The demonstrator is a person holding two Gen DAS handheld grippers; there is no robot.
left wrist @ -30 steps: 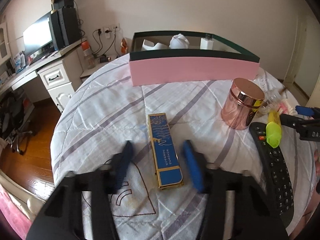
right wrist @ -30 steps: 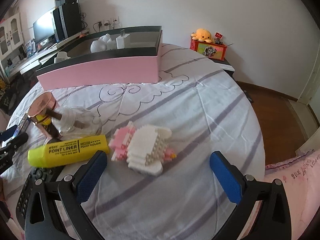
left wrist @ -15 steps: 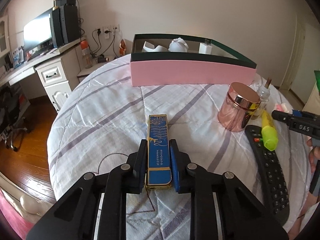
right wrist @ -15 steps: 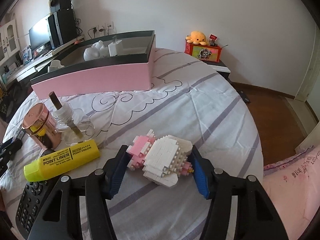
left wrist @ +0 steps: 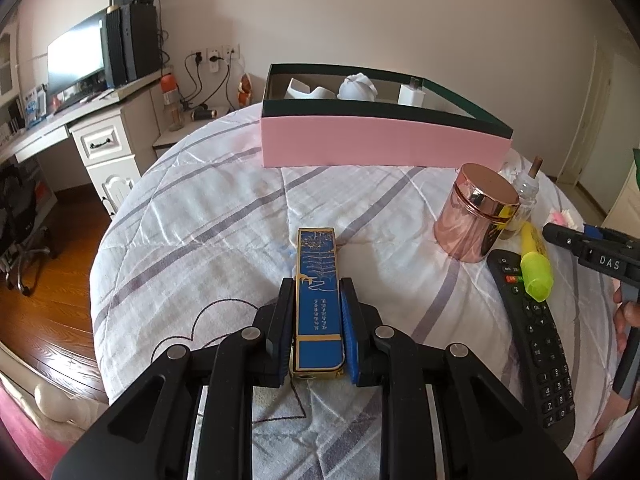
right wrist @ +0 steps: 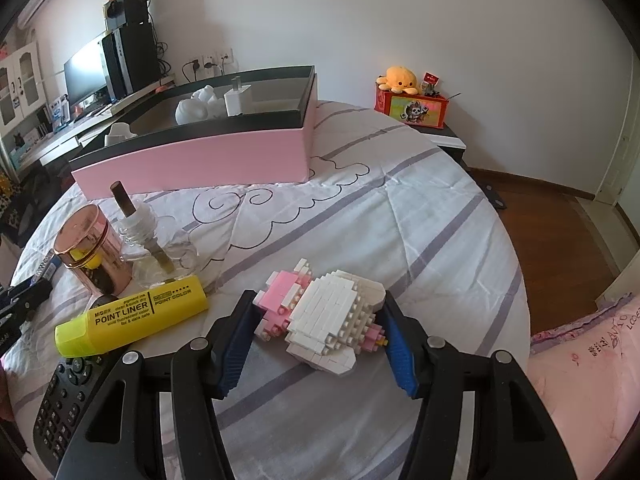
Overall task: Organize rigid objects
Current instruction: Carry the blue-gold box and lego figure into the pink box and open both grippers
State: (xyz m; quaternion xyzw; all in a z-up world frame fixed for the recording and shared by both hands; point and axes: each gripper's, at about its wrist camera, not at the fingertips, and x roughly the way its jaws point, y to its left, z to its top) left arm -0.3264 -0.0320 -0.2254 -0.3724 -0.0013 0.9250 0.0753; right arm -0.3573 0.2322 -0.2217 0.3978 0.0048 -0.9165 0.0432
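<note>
A long blue and gold box [left wrist: 318, 300] lies on the quilted table, and my left gripper [left wrist: 317, 312] is shut on its near end. In the right wrist view a pink and white brick figure [right wrist: 326, 322] lies on its side with my right gripper [right wrist: 318, 324] shut on it, a pad pressing each flank. A pink open box [left wrist: 384, 148] with a dark rim stands at the back of the table [left wrist: 200, 216] and holds several white items. The right gripper's tip [left wrist: 592, 246] shows at the right edge of the left wrist view.
A rose-gold tin [right wrist: 94, 250], a glass diffuser bottle with a brown stick [right wrist: 160, 248], a yellow highlighter [right wrist: 132, 318] and a black remote [right wrist: 68, 392] crowd the spot between the two grippers. A desk with a monitor [left wrist: 76, 60] stands beyond the table's left edge.
Both grippers stood open around their objects a second ago and have since shut, the left on the blue box, the right on the brick figure. Neither hand has shifted.
</note>
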